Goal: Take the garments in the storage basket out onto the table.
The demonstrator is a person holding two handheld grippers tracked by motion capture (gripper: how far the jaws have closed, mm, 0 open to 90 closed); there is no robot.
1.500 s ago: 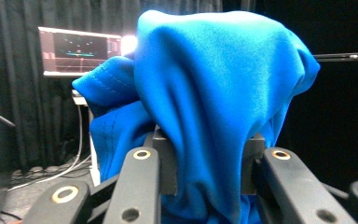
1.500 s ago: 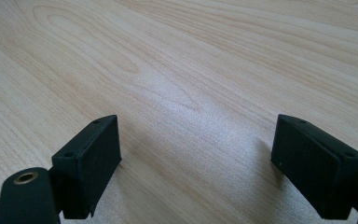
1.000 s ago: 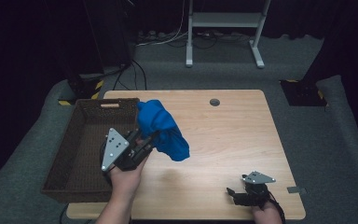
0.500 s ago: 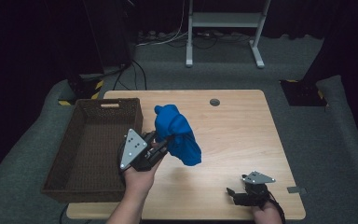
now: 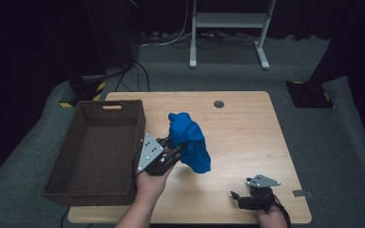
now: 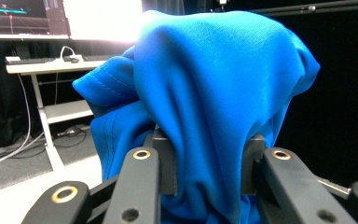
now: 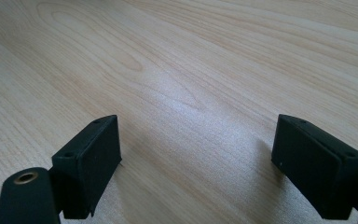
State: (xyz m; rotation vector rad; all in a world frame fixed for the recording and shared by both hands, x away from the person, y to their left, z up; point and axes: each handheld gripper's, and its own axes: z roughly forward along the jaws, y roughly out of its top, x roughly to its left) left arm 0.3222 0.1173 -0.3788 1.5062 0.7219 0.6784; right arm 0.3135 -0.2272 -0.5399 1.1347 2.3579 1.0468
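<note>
No brand, label or legible writing was found on any item. The left hand-held gripper (image 5: 175,153) was clenched on a blue cloth (image 5: 189,141), with a bunched fold of the fabric pinched between its two black jaws. In the left gripper view the blue cloth (image 6: 214,107) rose above the jaw pads in a rounded hump and draped down both sides of them. In the high view the cloth was held raised over the wooden bench (image 5: 247,128), just beside the right-hand wall of the brown wicker basket (image 5: 62,166). Its long axis ran from the far upper end, pointing away from the person, down to a hanging lower end nearer the person. Whether that lower end touched the bench could not be determined. The right hand-held gripper (image 5: 240,199) lay near the bench's near right corner, well apart from the cloth. Its jaws stood released and wide apart, nothing between them, over bare wood grain (image 7: 191,93).
</note>
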